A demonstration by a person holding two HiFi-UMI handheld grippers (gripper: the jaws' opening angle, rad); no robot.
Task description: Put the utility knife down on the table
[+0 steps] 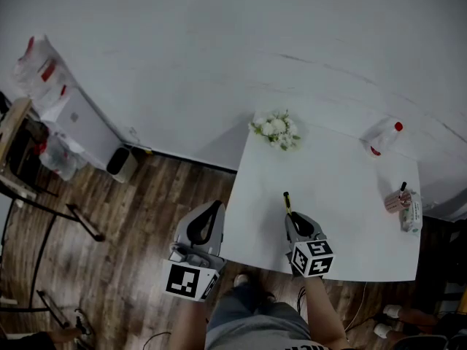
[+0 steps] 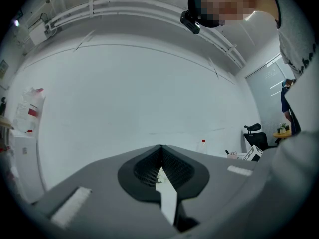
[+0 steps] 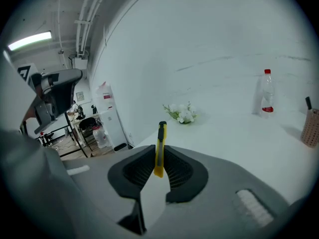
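A yellow utility knife (image 3: 160, 148) with a black tip is clamped between the jaws of my right gripper (image 3: 159, 164), sticking up and forward past them. From the head view the knife (image 1: 287, 202) points away from me over the near part of the white table (image 1: 343, 195), with the right gripper (image 1: 298, 224) just behind it. My left gripper (image 1: 206, 221) hangs over the wooden floor left of the table, off its edge. In the left gripper view its jaws meet (image 2: 161, 163) with nothing between them.
A bunch of white flowers (image 1: 276, 130) lies at the table's far left corner. A clear bottle with a red cap (image 1: 384, 136) lies at the far right. A pen cup (image 1: 398, 197) and a small box (image 1: 411, 215) stand at the right edge. A white cabinet (image 1: 76, 119) stands far left.
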